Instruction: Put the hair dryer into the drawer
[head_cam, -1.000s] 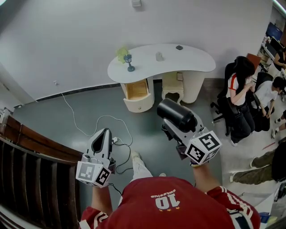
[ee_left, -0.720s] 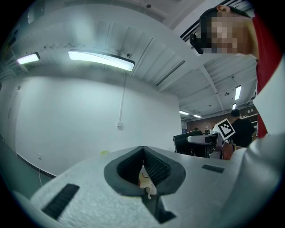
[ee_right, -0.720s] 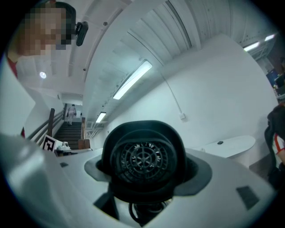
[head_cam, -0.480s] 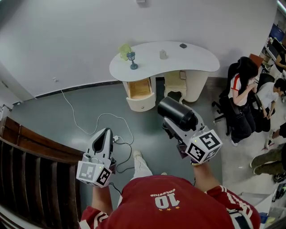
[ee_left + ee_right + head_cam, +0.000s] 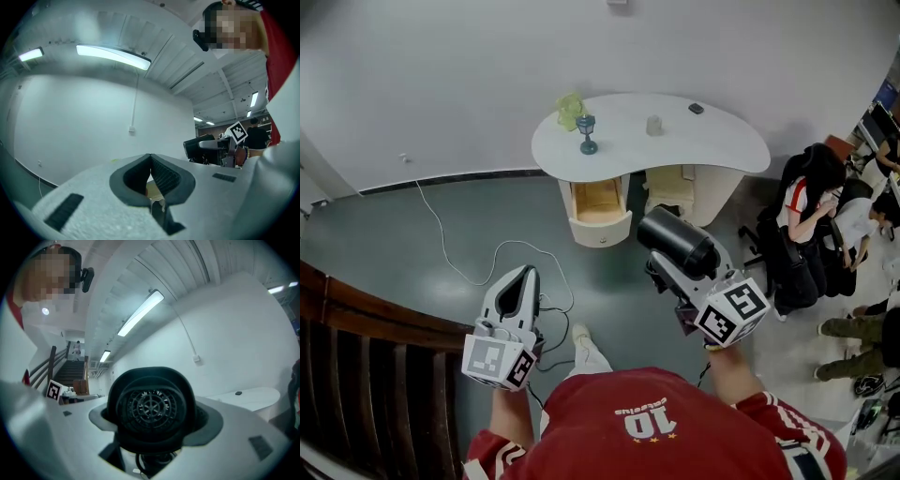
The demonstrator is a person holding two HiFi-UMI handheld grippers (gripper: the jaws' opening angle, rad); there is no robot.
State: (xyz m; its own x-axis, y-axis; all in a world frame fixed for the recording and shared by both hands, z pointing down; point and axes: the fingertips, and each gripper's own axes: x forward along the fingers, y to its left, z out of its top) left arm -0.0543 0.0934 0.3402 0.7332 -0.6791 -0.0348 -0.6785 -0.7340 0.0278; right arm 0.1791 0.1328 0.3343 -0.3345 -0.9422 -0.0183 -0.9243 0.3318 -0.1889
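A black hair dryer (image 5: pixel 677 241) lies between the jaws of my right gripper (image 5: pixel 668 266), which is shut on it; its round grille (image 5: pixel 151 409) fills the right gripper view. The white curved desk (image 5: pixel 722 141) stands ahead by the wall. Its drawer (image 5: pixel 600 202) is pulled open and shows a wooden inside. The hair dryer is held above the floor, just right of the drawer and nearer to me. My left gripper (image 5: pixel 522 278) is held low at the left, shut with nothing in it; its pads (image 5: pixel 161 174) meet.
On the desk stand a blue goblet (image 5: pixel 588 134), a green thing (image 5: pixel 571 106), a small cup (image 5: pixel 654 125) and a dark object (image 5: pixel 696 109). A cream stool (image 5: pixel 667 192) is under it. Seated people (image 5: pixel 807 214) are at the right, a white cable (image 5: pixel 441 234) crosses the floor, a wooden railing (image 5: pixel 356 319) is left.
The desk and open drawer have shifted slightly right and nearer in view. Both grippers keep their pose, the right one still holding the hair dryer.
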